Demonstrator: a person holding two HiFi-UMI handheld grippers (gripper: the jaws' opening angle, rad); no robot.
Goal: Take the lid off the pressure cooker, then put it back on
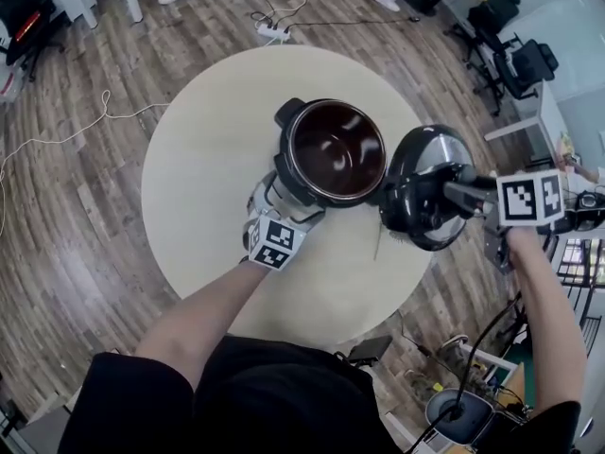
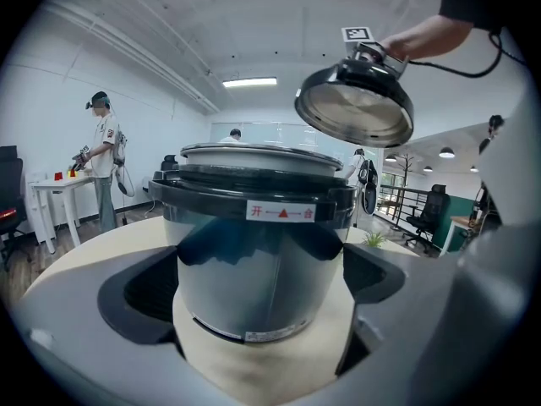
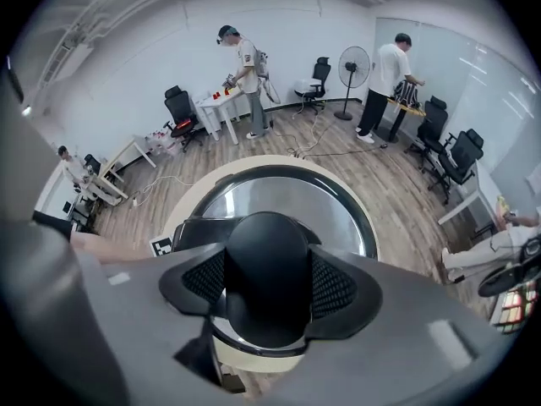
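Far left, against the near-left side of the pressure cooker (image 1: 286, 170): left tongs (image 1: 293, 204), spread wide and set round the steel body, with pads (image 2: 144, 290) seemingly touching both flanks. Bracing, by the look of it, not lifting.

Next, mid-surface (image 1: 203, 173), upright and open-mouthed, with the dark inner pot (image 1: 336, 154) bare to the head view.

Just right of that mouth, clear of the rim and up in the air: the lid (image 1: 430, 187), tilted, shiny underside turned toward the cooker in the left gripper view.

Furthest right, closed tight on the lid's black knob (image 3: 270, 269): right tongs (image 1: 425, 195), with nothing else in their bite.

Judged past the removal and not yet into the refitting.

For the coming move: leftward and down from the right tongs to the open mouth, with little near or far shift. Level the tilted disc first, centre it over the round rim, then lower. Probably twist to lock, going by the red arrow label (image 2: 281, 213) on the collar. Keep the left grip firm against that turning.
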